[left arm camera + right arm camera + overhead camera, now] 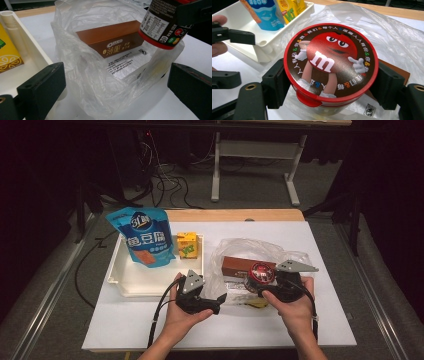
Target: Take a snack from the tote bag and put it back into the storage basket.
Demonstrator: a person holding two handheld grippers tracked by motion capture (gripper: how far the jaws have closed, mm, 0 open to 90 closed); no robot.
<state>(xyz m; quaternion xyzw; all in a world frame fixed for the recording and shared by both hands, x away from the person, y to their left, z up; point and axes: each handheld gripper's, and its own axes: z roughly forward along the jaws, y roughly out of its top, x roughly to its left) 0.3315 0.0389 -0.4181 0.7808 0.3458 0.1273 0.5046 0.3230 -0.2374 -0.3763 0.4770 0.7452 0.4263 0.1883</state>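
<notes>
I see the white counter (pixel 150 320) running wide below me, with bare room along its near edge and at both sides of my hands. The cream tray (pixel 125 285) sits at the left, holding a blue pouch (pixel 144 236) and a yellow drink carton (pixel 187 245) at its far end — its near half lies bare. Right of it spreads the clear plastic bag (pixel 235 247), mouth open, with a brown Oreo box (pixel 110 41) lying inside; the left gripper view lets me read the box's label, which the high view leaves as a brown block. My right gripper (pixel 332 82) holds the red-lidded M&M's tub (pixel 331 63) at the bag's near right edge — its jaws clamp the tub's sides, and the right gripper view gives the lid's cartoon face. My left gripper (pixel 115 82) stands just left of the bag, jaws spread wide with nothing pinched, the bag's crumpled wall lying between them.
</notes>
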